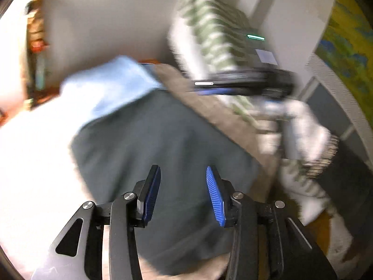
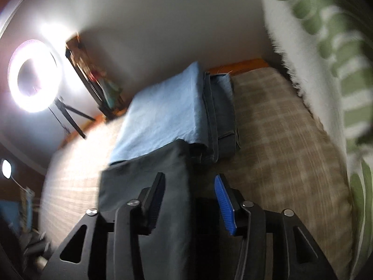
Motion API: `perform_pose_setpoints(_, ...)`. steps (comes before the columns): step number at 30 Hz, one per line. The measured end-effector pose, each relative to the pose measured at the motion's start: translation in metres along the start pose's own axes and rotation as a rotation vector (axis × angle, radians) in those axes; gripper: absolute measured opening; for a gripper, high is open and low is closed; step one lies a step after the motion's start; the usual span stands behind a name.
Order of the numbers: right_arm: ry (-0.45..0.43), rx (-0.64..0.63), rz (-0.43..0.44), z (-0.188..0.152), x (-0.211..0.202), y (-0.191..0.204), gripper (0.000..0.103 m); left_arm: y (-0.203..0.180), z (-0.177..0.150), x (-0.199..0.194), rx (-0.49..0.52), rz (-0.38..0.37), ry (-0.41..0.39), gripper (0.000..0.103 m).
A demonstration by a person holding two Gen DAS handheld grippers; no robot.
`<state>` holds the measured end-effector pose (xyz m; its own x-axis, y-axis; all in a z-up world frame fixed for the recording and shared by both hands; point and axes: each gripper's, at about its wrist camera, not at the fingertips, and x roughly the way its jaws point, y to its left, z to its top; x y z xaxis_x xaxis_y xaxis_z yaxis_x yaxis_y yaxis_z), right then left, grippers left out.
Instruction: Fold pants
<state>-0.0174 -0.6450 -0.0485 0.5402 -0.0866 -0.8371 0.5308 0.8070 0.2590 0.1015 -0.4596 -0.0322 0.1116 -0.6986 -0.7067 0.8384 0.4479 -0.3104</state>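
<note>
From the left wrist camera, the left gripper (image 1: 183, 192) hangs over the dark grey pants (image 1: 149, 158) with its jaws spread apart and nothing between them. The pants lie on a bed with a brown checked bedspread (image 1: 223, 119); whether the fingers touch the cloth cannot be told through the blur. Beyond the pants, toward the far edge of the bed, sits a light blue folded garment (image 1: 109, 88). At the right, the right gripper (image 1: 244, 84) shows as a dark blurred body held above the bed's right edge by a hand in a white sleeve with green stripes (image 1: 209, 30). Its jaws cannot be made out here.

From the right wrist camera, the right gripper (image 2: 190, 201) has its jaws wide apart, empty, above the right border of the dark grey pants (image 2: 144, 198). The light blue garment (image 2: 163, 109) lies just behind the pants, with folded jeans (image 2: 221, 116) beside it. The checked bedspread (image 2: 279, 140) fills the right side. A ring light (image 2: 35, 74) on a tripod glows beyond the bed's left edge.
</note>
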Motion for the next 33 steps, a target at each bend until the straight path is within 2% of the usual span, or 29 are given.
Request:
perform_pose_setpoints(2,-0.019,0.009,0.019,-0.015,-0.025,0.004,0.054,0.032,-0.001,-0.008,-0.052,0.043,-0.016,0.039)
perform_pose_setpoints(4,-0.023,-0.038,0.015,-0.033,-0.042,0.020,0.054,0.062,-0.005,-0.009,-0.093,0.091,-0.011,0.039)
perform_pose_setpoints(6,-0.011,-0.087,0.030,-0.054,-0.053,0.039,0.054,0.080,-0.002,0.003,-0.139,0.101,0.015,0.039)
perform_pose_setpoints(9,0.020,-0.134,0.108,-0.094,-0.057,0.075,0.053,0.109,0.002,0.023,-0.218,0.101,0.038,0.039)
perform_pose_setpoints(12,0.039,-0.230,0.145,-0.134,-0.045,0.122,0.053,0.129,0.000,0.042,-0.304,0.048,0.063,0.039)
perform_pose_setpoints(14,0.048,-0.282,0.177,-0.157,-0.031,0.152,0.053,0.133,-0.004,0.050,-0.324,0.043,0.075,0.039)
perform_pose_setpoints(15,0.081,-0.315,0.194,-0.170,-0.018,0.169,0.053,0.135,-0.005,0.055,-0.331,0.039,0.079,0.039)
perform_pose_setpoints(19,0.143,-0.492,0.115,-0.203,0.026,0.213,0.049,0.144,-0.010,0.067,-0.375,0.015,0.083,0.039)
perform_pose_setpoints(21,0.167,-0.540,0.082,-0.212,0.043,0.220,0.043,0.147,-0.010,0.070,-0.397,-0.003,0.072,0.036)
perform_pose_setpoints(22,0.185,-0.558,0.056,-0.214,0.052,0.221,0.036,0.150,-0.011,0.072,-0.406,-0.007,0.065,0.036)
perform_pose_setpoints(24,0.208,-0.580,-0.001,-0.217,0.062,0.218,0.026,0.155,-0.012,0.075,-0.422,-0.006,0.048,0.011)
perform_pose_setpoints(27,0.219,-0.590,-0.004,-0.216,0.063,0.212,0.016,0.158,-0.010,0.078,-0.419,0.013,0.029,0.007)
perform_pose_setpoints(30,0.242,-0.615,0.006,-0.219,0.062,0.208,0.014,0.155,0.000,0.081,-0.369,0.065,0.017,0.006)
perform_pose_setpoints(33,0.237,-0.612,0.013,-0.220,0.062,0.204,0.014,0.161,0.003,0.084,-0.367,0.114,0.015,0.006)
